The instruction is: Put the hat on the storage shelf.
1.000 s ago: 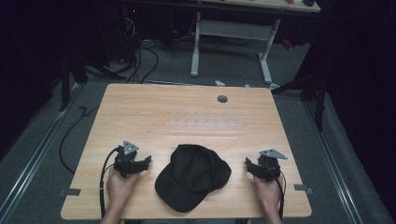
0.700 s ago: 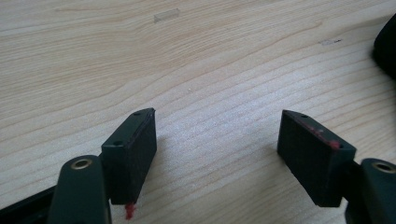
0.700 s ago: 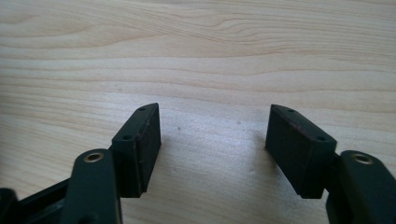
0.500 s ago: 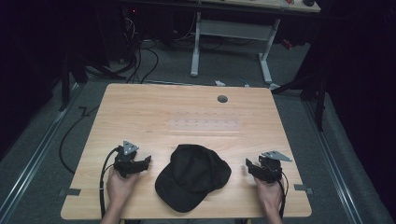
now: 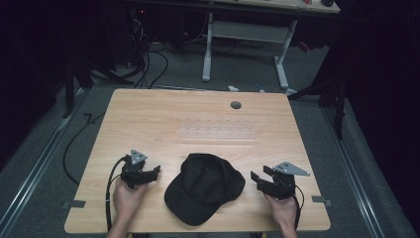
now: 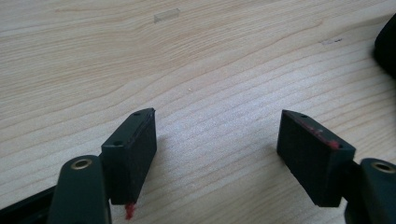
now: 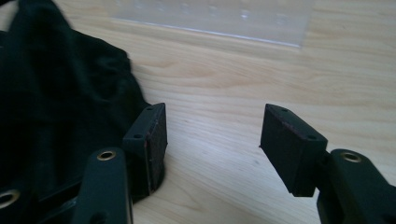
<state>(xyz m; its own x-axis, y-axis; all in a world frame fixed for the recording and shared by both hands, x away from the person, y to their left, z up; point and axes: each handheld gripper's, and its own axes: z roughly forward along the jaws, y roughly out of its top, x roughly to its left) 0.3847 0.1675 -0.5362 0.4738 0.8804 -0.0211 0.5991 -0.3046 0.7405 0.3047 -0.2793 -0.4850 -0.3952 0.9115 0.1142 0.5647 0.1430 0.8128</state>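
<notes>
A black cap (image 5: pixel 204 187) lies flat on the wooden table (image 5: pixel 163 124) near its front edge, between my two hands. To the cap's left my left gripper (image 5: pixel 154 170) rests on the wood, open with nothing between its jaws (image 6: pixel 217 135); a sliver of the cap (image 6: pixel 386 44) shows at the right edge of the left gripper view. On the cap's right my right gripper (image 5: pixel 259 177) is open too, and its left finger (image 7: pixel 148 142) sits against the cap (image 7: pixel 60 98). Bare wood lies between the right gripper (image 7: pixel 212 135) jaws.
A clear plastic strip (image 5: pixel 218 133) lies across the table's middle, also seen as a clear strip (image 7: pixel 210 18) beyond my right jaws. A round cable hole (image 5: pixel 236 105) is near the far edge. Cables (image 5: pixel 79 134) trail on the floor at left, and another desk's white legs (image 5: pixel 245 49) stand behind.
</notes>
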